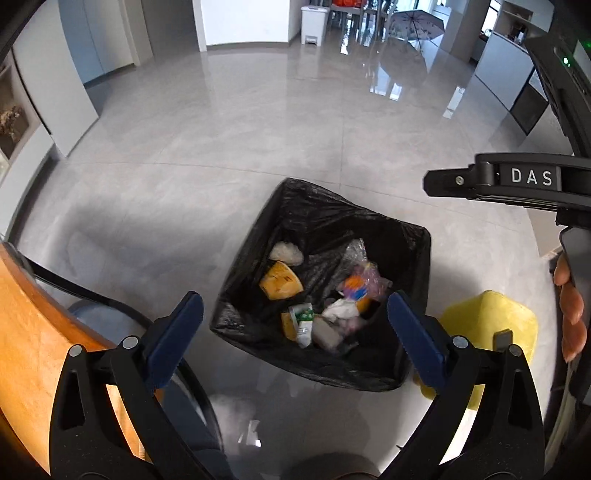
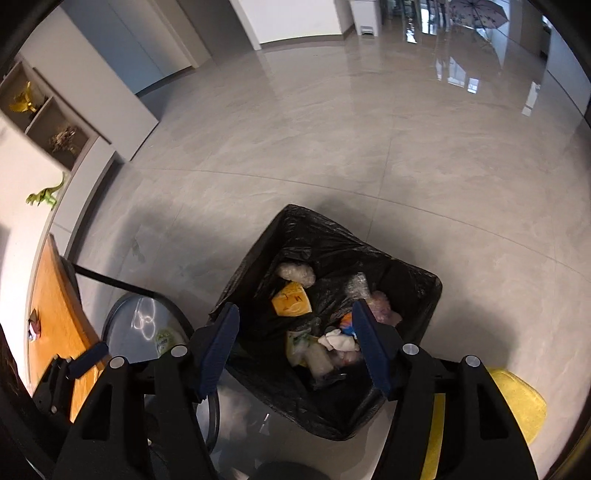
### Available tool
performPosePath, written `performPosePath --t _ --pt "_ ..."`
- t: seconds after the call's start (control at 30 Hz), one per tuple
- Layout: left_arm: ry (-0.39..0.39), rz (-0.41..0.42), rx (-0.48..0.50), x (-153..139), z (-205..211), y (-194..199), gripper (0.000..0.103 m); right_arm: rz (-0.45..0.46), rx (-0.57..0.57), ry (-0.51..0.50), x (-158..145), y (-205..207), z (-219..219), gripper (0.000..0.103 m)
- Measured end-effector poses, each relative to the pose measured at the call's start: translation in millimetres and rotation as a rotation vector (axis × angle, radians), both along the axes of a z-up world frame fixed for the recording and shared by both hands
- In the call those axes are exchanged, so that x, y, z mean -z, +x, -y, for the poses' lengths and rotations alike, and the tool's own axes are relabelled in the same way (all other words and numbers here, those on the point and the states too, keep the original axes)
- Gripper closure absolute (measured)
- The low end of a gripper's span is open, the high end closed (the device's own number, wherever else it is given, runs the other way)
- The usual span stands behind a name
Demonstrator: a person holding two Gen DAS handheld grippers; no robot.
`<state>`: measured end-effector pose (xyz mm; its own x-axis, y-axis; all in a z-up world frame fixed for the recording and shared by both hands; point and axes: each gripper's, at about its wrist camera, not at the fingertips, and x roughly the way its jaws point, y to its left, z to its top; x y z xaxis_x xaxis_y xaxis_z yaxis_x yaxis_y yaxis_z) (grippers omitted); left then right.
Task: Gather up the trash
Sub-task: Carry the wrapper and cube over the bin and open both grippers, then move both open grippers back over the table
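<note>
A bin lined with a black bag [image 1: 314, 206] stands on the grey floor, also in the right wrist view [image 2: 332, 236]. It holds several pieces of trash: a yellow wrapper [image 1: 281, 285], a white tissue [image 1: 341, 309], a green-and-white carton [image 1: 304, 319]. My left gripper [image 1: 295, 328] is open and empty above the bin's near side. My right gripper [image 2: 295, 339] is open and empty above the bin; its body [image 1: 517, 181] shows at the right of the left wrist view.
An orange wooden tabletop [image 1: 33, 339] lies at the left, with a round glass side table [image 2: 147, 328] beside it. A yellow stool [image 1: 491, 325] stands right of the bin. A white pedal bin [image 1: 314, 22] and an open umbrella [image 1: 417, 22] stand far across the floor.
</note>
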<state>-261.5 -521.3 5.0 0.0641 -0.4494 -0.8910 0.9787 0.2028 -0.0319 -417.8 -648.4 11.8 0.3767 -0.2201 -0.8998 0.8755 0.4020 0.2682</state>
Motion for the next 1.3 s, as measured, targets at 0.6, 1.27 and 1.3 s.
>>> performPosePath --t 0.6,1.27,1.3 --pt "-0.086 0.021 -0.304 -41.9 -119.6 128.2 0.006 0.097 -0.381 -0.004 -48.0 169.7 -99.1 0.038" --pt "-0.057 0.046 -0.842 -43.0 -363.0 332.7 0.006 0.081 -0.869 0.02 -47.1 452.4 -304.0 0.038" --pt "-0.053 0.049 -0.861 -42.1 -371.9 341.7 0.006 0.076 -0.884 0.018 -46.2 463.0 -311.9 0.038"
